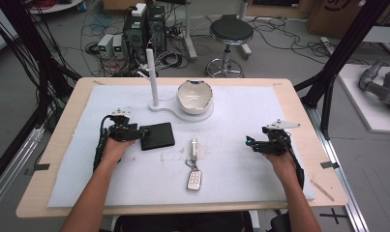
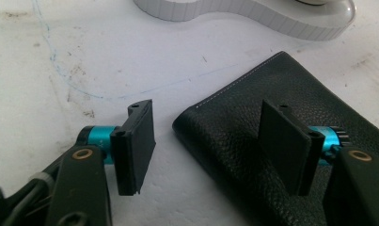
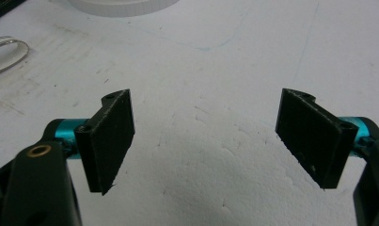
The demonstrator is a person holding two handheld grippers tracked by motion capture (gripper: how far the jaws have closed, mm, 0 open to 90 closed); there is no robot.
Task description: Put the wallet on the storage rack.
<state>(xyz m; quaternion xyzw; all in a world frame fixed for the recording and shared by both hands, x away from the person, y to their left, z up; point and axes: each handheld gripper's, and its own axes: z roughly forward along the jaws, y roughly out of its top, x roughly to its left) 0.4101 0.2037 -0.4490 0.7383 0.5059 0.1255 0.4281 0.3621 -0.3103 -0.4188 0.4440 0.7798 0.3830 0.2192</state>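
A black leather wallet (image 1: 157, 136) lies flat on the white mat, left of centre. My left gripper (image 1: 138, 134) sits at its left edge. In the left gripper view the wallet's corner (image 2: 234, 122) lies between the jaws of the left gripper (image 2: 210, 141). One jaw stands on the mat beside the wallet's edge with a gap to it; the other hangs over the leather. Neither pad presses on it. My right gripper (image 1: 250, 143) rests on the mat at the right, open, with bare mat between the jaws of the right gripper (image 3: 206, 136).
A car key fob (image 1: 194, 179) with a ring and a metal tag (image 1: 194, 145) lies at mid-table. Behind it a white bowl (image 1: 194, 96) sits on a white base (image 2: 253, 14) with an upright post (image 1: 153, 77). The key ring (image 3: 3, 52) shows at far left in the right gripper view.
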